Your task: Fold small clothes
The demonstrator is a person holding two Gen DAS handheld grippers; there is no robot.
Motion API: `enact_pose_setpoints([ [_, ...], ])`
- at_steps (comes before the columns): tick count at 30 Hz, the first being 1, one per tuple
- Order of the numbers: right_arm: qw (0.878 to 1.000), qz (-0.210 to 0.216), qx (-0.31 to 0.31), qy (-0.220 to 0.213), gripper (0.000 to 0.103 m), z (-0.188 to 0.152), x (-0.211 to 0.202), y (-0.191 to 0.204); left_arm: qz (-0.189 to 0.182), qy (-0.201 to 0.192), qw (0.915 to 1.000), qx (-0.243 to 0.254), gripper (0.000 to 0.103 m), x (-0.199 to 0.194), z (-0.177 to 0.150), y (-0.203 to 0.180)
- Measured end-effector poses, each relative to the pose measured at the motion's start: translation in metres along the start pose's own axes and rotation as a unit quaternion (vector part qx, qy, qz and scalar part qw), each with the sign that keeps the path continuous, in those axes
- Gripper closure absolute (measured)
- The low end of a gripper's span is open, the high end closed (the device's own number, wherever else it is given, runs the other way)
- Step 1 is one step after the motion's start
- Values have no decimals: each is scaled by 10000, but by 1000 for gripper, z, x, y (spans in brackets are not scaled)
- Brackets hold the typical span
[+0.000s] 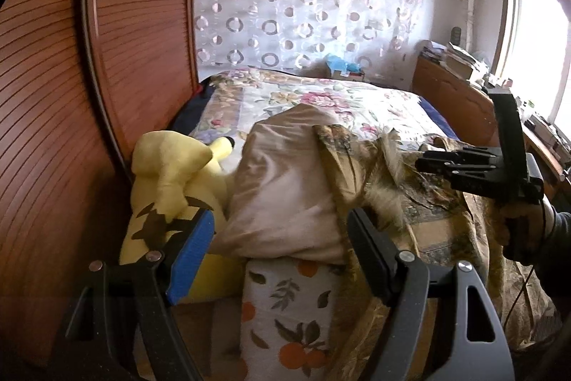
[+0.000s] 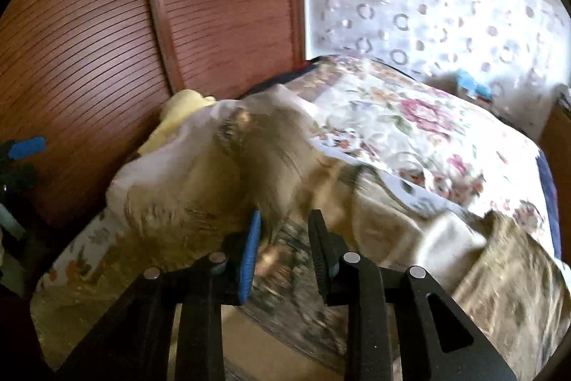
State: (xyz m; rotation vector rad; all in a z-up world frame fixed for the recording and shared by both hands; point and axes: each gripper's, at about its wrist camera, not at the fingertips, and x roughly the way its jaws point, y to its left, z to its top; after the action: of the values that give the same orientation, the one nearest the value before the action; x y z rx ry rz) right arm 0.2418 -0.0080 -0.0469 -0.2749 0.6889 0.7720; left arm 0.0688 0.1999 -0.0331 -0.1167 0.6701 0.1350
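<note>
Fingers of the left gripper (image 1: 282, 256) stand wide apart with nothing between them, raised above a pile at the near end of the bed (image 1: 321, 95). Ahead of them lies a beige pillow (image 1: 285, 184), resting on a roll of orange-printed cloth (image 1: 285, 309), with a yellow plush toy (image 1: 171, 181) to the left against the wooden cupboard doors (image 1: 107, 41).

The right gripper (image 2: 283, 256) is part open, its fingers a narrow gap apart. In its own blurred view they hover close over a brown patterned cloth (image 2: 285, 231), but whether they touch it I cannot tell; nothing seems pinched.

That brown cloth (image 1: 410, 202), crumpled and fringed, is the likeliest garment to fold, though its kind is unclear. It lies to the right of the pillow and spreads rightward across the bed's near edge, its long axis running roughly left to right. It sits directly below the right gripper and off to the right of the left one, so the right hand is the nearer. Folding looks not yet begun: the cloth is bunched, with no clean edge showing. A floral bedspread (image 2: 428, 131) covers the mattress beyond.
</note>
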Motion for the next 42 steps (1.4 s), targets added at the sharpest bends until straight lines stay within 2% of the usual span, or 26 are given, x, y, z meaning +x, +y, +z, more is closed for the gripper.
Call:
enact_pose_setpoints([
  [2, 9999, -133, 69, 0, 67, -4, -2, -1, -36, 16, 10000, 25, 26, 2, 1, -3],
  [4, 9998, -95, 130, -70, 60, -5, -9, 4, -94, 12, 10000, 30, 26, 2, 3, -6],
  [10, 9996, 157, 226, 28, 53, -12, -17, 9, -126, 106, 9997, 168, 26, 16, 9, -16],
  [11, 9996, 158, 216, 25, 53, -7, -27, 5, -119, 109, 9997, 171, 26, 17, 10, -17],
  [14, 9991, 388, 188, 26, 53, -4, -20, 6, -139, 108, 9997, 145, 26, 18, 12, -18],
  [23, 9905, 1342, -223, 226, 53, 15, 26, 55, -55, 194, 9997, 104, 26, 26, 8, -18],
  [28, 9885, 1320, -484, 559, 53, 12, 52, 72, -18, 235, 9997, 54, 26, 29, 2, -13],
  [30, 9886, 1253, -570, 616, 63, 11, 57, 74, -9, 236, 9997, 30, 26, 29, 0, -11],
  [32, 9888, 1210, -608, 625, 90, 8, 58, 73, -19, 238, 9997, 4, 26, 30, -2, -10],
  [34, 9906, 1108, -586, 544, 95, 7, 52, 69, -31, 237, 9997, -7, 26, 30, -3, -10],
  [37, 9930, 1042, -428, 352, 96, 5, 35, 61, -79, 237, 9997, 0, 26, 29, -5, -12],
  [42, 9949, 961, -101, 296, 96, -23, 5, 38, -179, 259, 9995, 64, 26, 33, -6, -18],
])
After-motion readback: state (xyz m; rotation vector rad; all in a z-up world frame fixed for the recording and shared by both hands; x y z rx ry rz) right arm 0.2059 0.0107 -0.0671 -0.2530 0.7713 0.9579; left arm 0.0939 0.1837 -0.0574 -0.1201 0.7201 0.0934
